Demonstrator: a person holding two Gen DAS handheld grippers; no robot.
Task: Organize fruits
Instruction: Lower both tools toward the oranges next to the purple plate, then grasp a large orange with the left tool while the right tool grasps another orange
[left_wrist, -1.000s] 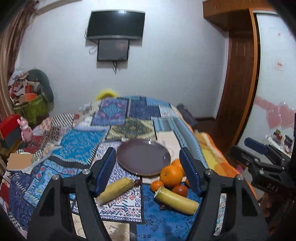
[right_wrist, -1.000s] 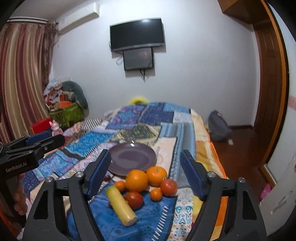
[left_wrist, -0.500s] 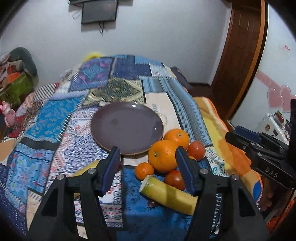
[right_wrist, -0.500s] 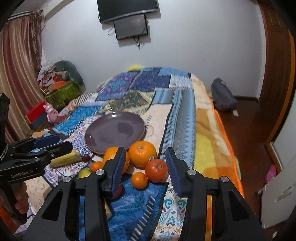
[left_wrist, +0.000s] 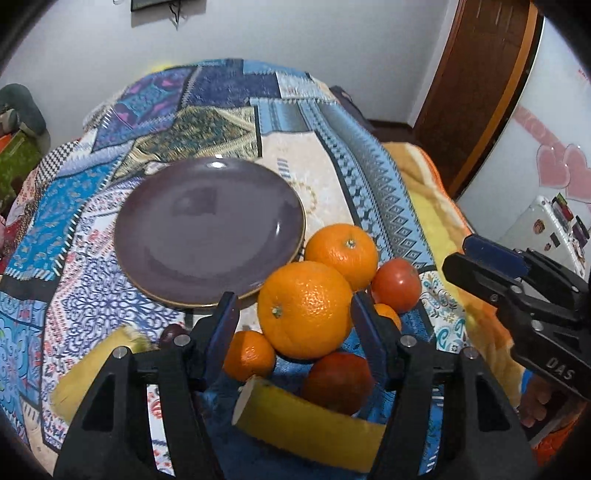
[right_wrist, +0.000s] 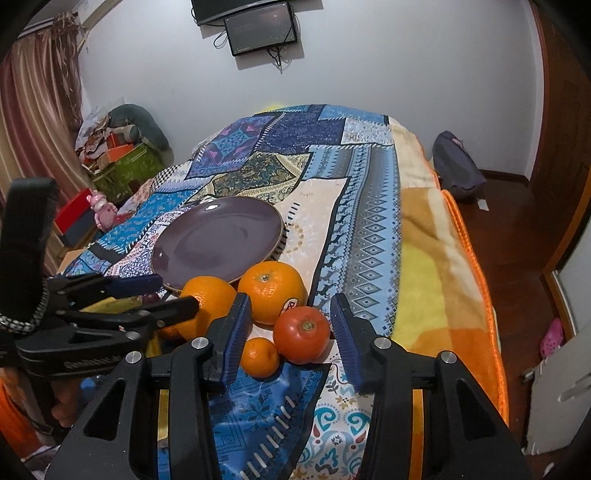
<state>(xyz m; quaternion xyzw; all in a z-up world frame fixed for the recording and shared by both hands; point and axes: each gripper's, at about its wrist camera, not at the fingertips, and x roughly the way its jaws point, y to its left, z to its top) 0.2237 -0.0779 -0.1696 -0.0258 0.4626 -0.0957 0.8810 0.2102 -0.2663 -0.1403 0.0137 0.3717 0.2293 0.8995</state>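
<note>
From the left wrist view, the left gripper (left_wrist: 295, 317) is tilting steeply down over the fruit pile on the bed (left_wrist: 373, 192), its fingers (left_wrist: 225, 325) standing apart on either side of the big orange (left_wrist: 304, 308). The pads are flanking that orange closely but I cannot see them pressing on it, so I am reading them as open around it, not gripping. The orange is lying dead ahead between the fingers, touching a second orange (left_wrist: 341, 253) behind it, with a small mandarin (left_wrist: 249, 354) at its lower left, a red tomato (left_wrist: 338, 380) below it and a yellow banana piece (left_wrist: 306, 428) lying crosswise nearest the camera. The purple plate (left_wrist: 207, 229) is sitting bare just beyond and to the left, so a lift would be carrying the fruit forward and leftward.

From the right wrist view, the right gripper (right_wrist: 288, 328) is pointing down at the other tomato (right_wrist: 301, 334), which is lying between its fingers (right_wrist: 236, 328). They have just been closing, yet a gap is showing on both sides, so nothing is held. This hand is the nearer one to that tomato; the left gripper is reaching in from the left
</note>
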